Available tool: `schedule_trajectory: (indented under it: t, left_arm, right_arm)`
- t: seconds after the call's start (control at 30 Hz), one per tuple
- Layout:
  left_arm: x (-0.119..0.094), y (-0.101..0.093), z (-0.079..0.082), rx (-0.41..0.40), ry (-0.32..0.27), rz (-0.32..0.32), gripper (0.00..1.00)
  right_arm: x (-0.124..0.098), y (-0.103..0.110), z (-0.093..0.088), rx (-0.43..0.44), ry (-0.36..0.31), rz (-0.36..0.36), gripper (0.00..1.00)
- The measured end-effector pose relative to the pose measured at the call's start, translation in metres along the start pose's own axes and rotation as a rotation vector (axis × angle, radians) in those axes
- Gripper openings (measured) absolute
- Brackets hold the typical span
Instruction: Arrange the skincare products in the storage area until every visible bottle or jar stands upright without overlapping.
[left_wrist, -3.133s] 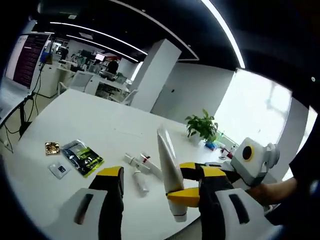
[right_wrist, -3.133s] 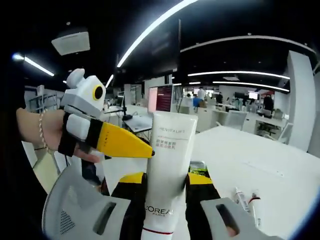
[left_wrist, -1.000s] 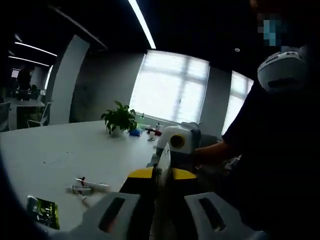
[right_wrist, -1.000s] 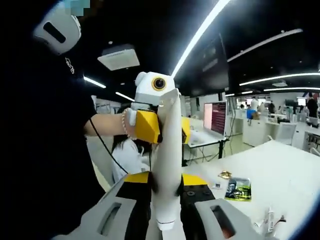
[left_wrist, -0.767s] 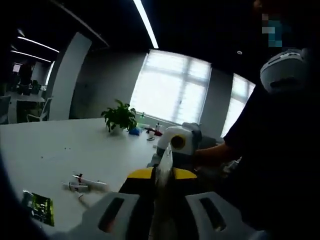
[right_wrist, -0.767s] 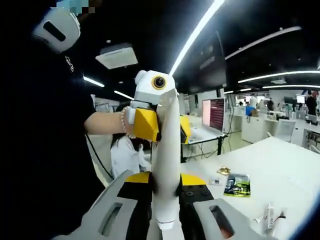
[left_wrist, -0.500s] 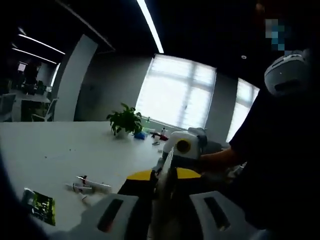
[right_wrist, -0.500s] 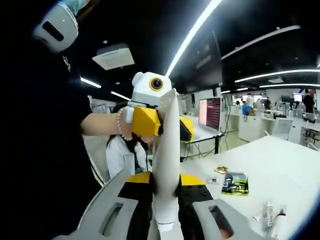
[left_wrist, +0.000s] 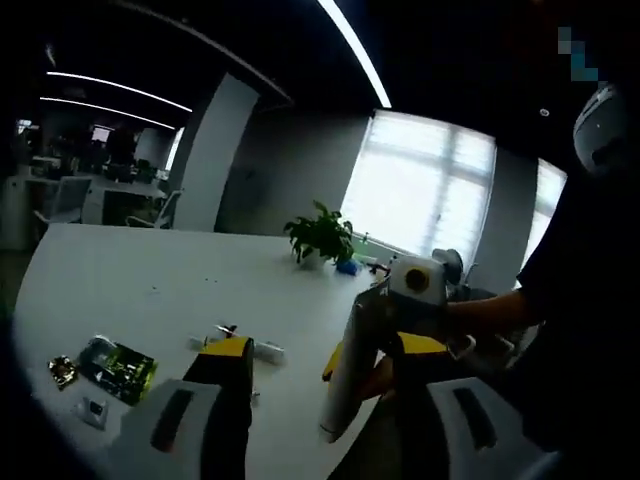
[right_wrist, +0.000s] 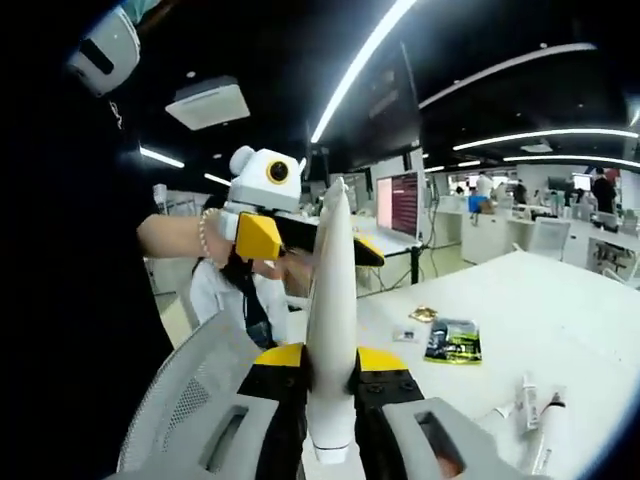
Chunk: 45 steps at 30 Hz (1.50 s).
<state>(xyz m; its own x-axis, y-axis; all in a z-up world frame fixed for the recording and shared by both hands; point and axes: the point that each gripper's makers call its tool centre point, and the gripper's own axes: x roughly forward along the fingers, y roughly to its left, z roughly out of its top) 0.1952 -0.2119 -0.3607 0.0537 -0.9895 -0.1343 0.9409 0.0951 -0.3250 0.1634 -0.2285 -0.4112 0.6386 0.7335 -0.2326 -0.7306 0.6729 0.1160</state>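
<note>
Tube (right_wrist: 331, 310) of white skincare cream stands clamped between my right gripper's (right_wrist: 330, 385) jaws, cap end down, held in the air above the white table (right_wrist: 560, 330). My left gripper (left_wrist: 318, 352) has its jaws spread wide, the tube between them but untouched. Small tubes (left_wrist: 240, 345) and a green sachet (left_wrist: 118, 360) lie flat on the table.

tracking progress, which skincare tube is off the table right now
The large white tube, clamped in the right hand-held gripper; the small tubes lie flat on the white table.
</note>
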Motion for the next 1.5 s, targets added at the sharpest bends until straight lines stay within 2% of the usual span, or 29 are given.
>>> schedule_trajectory:
  t: [0.17, 0.27, 0.33, 0.43, 0.5, 0.63, 0.7, 0.9, 1.13, 1.27, 1.5]
  left_arm:
    - [-0.005, 0.017, -0.009, 0.051, 0.003, 0.111, 0.67]
    - [-0.009, 0.026, -0.014, 0.044, -0.005, 0.164, 0.77]
    - [-0.012, 0.033, -0.018, 0.056, -0.01, 0.21, 0.87]
    - [-0.019, 0.043, -0.03, 0.071, 0.026, 0.273, 0.96]
    - [-0.022, 0.043, -0.032, 0.077, 0.027, 0.287, 0.99]
    - [-0.027, 0.047, -0.039, 0.094, 0.027, 0.321, 0.99]
    - [-0.028, 0.05, -0.048, 0.102, 0.046, 0.341, 0.99]
    - [-0.032, 0.049, -0.064, 0.062, 0.043, 0.363, 0.99]
    - [-0.043, 0.057, -0.079, 0.033, 0.048, 0.436, 0.97]
    - [-0.045, 0.061, -0.074, 0.037, 0.032, 0.447, 0.96]
    - [-0.044, 0.065, -0.078, 0.041, 0.052, 0.454, 0.95]
  right_arm:
    - [0.002, -0.009, -0.004, -0.002, 0.0, -0.012, 0.06]
    - [0.003, -0.015, -0.01, 0.002, 0.001, -0.02, 0.05]
    - [0.005, -0.018, -0.014, 0.001, 0.008, -0.021, 0.05]
    - [0.007, -0.022, -0.02, -0.001, 0.017, -0.017, 0.05]
    - [0.008, -0.025, -0.023, 0.001, 0.018, -0.015, 0.05]
    - [0.01, -0.03, -0.028, 0.003, 0.021, -0.016, 0.05]
    - [0.013, -0.033, -0.033, 0.003, 0.025, -0.019, 0.05]
    - [0.016, -0.04, -0.045, 0.014, 0.028, -0.022, 0.05]
    - [0.021, -0.059, -0.063, -0.007, 0.046, -0.022, 0.05]
    - [0.025, -0.069, -0.073, -0.014, 0.057, -0.026, 0.05]
    - [0.029, -0.082, -0.081, -0.018, 0.052, -0.028, 0.05]
